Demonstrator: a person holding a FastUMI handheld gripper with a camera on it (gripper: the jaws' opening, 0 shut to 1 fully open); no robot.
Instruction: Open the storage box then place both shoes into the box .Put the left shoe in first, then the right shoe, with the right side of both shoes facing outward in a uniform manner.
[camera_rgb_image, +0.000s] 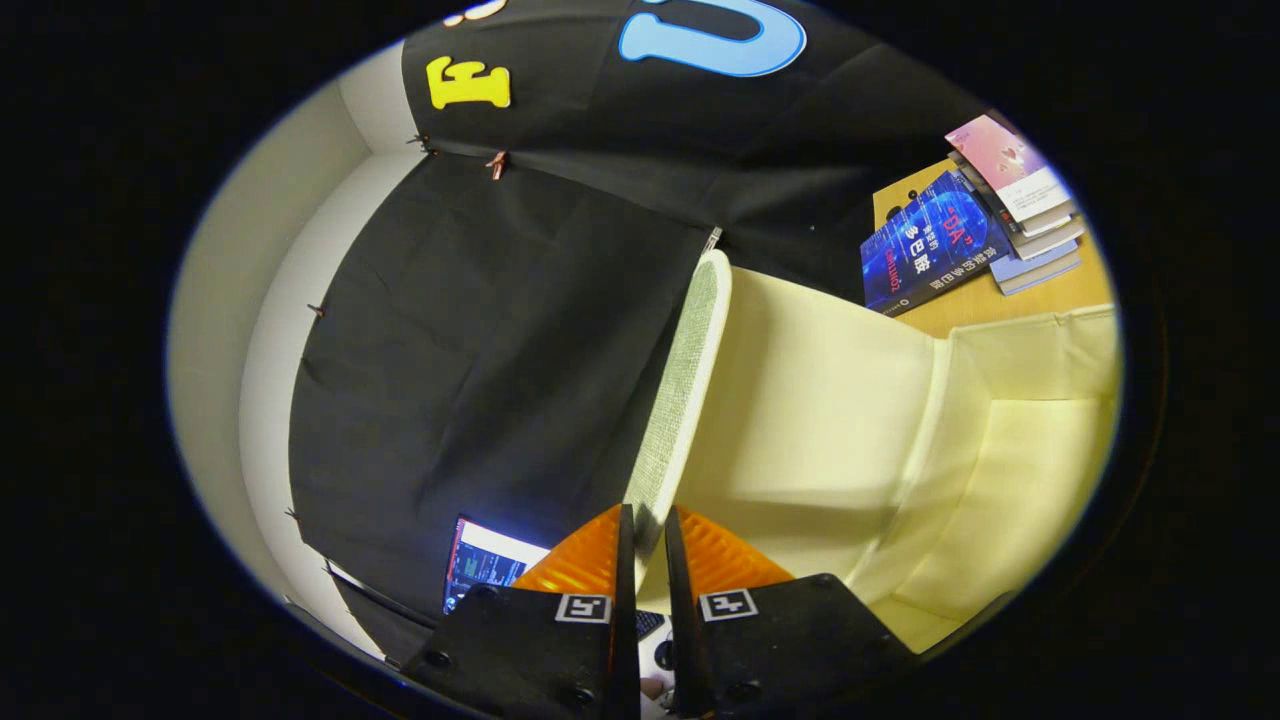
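Observation:
My gripper is shut on the rim of the storage box lid. The thin white mesh-textured edge is pinched between the two orange fingers. The lid stands raised, running away from the fingertips, and its pale cream inner face is turned to the right. To the right of the lid lies the box's cream fabric body, with folded walls and seams showing.
A stack of books lies on a wooden tabletop beyond the box. A lit laptop screen shows just left of the fingers. The booth's black cloth wall hangs behind the lid, with a white wall further left.

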